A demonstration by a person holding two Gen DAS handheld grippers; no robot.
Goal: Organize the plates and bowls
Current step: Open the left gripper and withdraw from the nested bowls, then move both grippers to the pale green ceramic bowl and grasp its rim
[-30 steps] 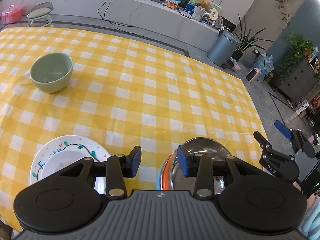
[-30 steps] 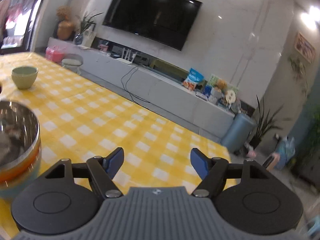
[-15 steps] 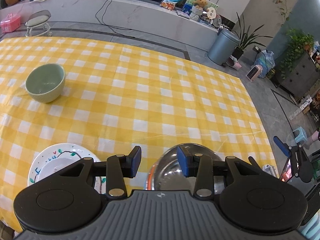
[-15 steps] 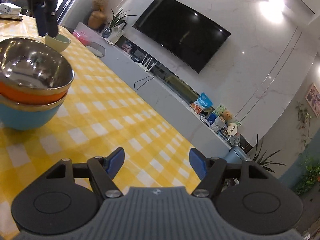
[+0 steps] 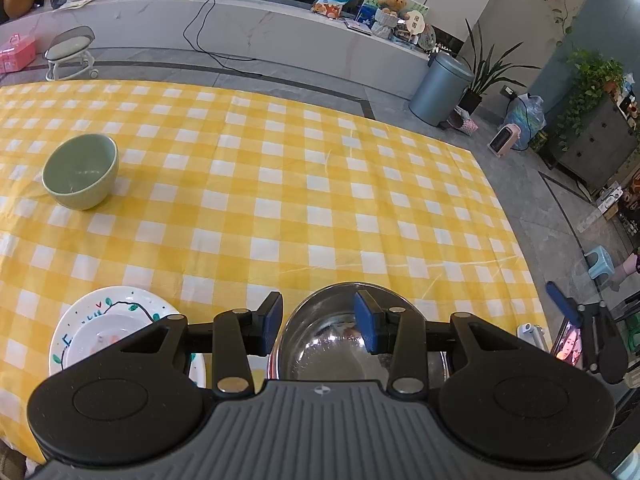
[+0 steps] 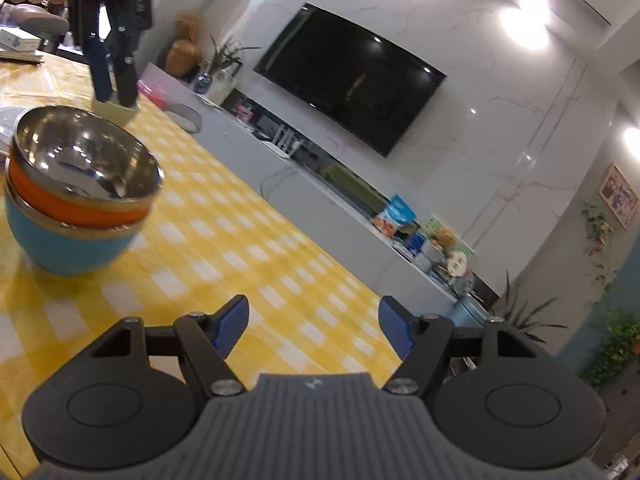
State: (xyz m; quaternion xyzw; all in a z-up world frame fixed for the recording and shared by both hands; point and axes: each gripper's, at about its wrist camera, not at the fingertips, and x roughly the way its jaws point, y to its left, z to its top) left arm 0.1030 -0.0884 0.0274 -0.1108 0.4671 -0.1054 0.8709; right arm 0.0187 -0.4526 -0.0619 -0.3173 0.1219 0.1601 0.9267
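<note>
A steel-lined orange bowl [image 6: 80, 172] sits nested in a blue bowl [image 6: 64, 244] on the yellow checked tablecloth [image 5: 280, 200]. In the left wrist view the steel bowl [image 5: 332, 340] lies right below my left gripper [image 5: 319, 318], which is open and empty above it. A painted white plate [image 5: 104, 316] with a smaller plate on it lies left of the stack. A green bowl [image 5: 80, 170] stands alone at the far left. My right gripper [image 6: 314, 330] is open and empty, right of the stack. The left gripper [image 6: 114, 76] shows above the stack in the right wrist view.
The table's right edge [image 5: 516, 240] drops to a grey floor. The right gripper's finger [image 5: 560, 306] pokes in at the right edge of the left wrist view. A TV wall and a low counter lie beyond the table.
My left gripper has risen and drawn back, so more table shows. My right gripper has pulled away to the right of the bowl stack, which now stands farther off.
</note>
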